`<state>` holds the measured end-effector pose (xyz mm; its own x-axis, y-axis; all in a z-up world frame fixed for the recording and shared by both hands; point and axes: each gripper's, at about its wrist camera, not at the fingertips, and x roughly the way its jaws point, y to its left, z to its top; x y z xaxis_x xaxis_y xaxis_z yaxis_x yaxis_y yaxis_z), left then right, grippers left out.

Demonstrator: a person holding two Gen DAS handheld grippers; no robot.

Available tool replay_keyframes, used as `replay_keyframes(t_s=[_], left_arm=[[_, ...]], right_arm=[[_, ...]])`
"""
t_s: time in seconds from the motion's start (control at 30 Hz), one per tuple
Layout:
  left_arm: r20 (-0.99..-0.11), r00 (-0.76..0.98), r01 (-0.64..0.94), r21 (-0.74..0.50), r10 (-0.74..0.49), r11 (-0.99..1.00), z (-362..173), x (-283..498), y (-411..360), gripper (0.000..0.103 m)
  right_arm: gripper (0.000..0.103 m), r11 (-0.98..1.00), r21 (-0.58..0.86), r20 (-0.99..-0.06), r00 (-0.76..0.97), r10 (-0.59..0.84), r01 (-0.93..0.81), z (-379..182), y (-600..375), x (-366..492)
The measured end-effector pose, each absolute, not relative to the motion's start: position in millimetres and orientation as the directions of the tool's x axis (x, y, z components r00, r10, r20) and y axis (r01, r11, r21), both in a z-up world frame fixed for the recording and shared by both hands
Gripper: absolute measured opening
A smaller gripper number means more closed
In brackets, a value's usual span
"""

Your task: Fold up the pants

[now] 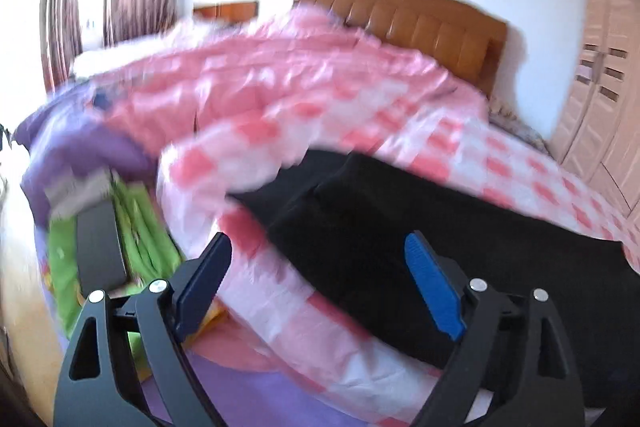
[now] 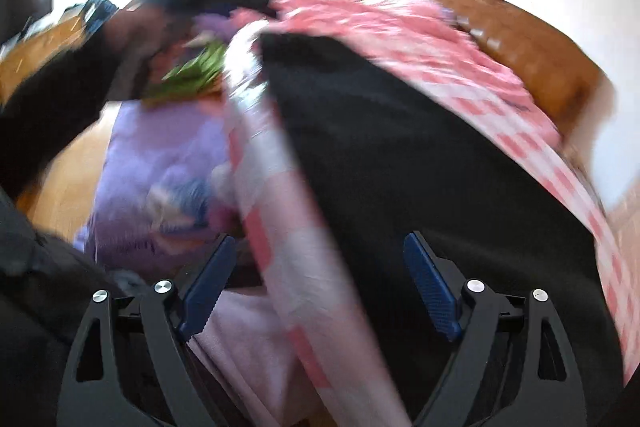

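Pants (image 1: 400,227), black soft fabric, lie on pink checked quilt (image 1: 280,99); left gripper (image 1: 318,283) and right gripper (image 2: 320,283) gape empty, so probably between folds, regrasp next.

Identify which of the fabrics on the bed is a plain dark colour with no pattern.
The black pants, lying flat on the pink-and-white checked quilt. The quilt is checked and the purple bedding and green cloth are brightly coloured.

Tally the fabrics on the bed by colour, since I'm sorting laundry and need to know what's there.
Black: 1, the pants
Pink-and-white checked: 1, the quilt
Purple: 1, the bedding
Green: 1, the cloth
Total: 4
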<state>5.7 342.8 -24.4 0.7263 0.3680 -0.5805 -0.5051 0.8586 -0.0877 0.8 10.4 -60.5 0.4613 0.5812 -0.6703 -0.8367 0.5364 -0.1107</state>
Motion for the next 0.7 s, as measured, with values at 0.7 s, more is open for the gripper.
replay_keyframes(t_s=[0.7], left_arm=[[-0.826,0.537,0.346,0.028,-0.173,0.938,-92.9,212.7,71.5,0.102]], right_arm=[[0.089,0.927,0.016,-0.844,0.492,0.213,-0.374,-100.5,-229.8,113.0]])
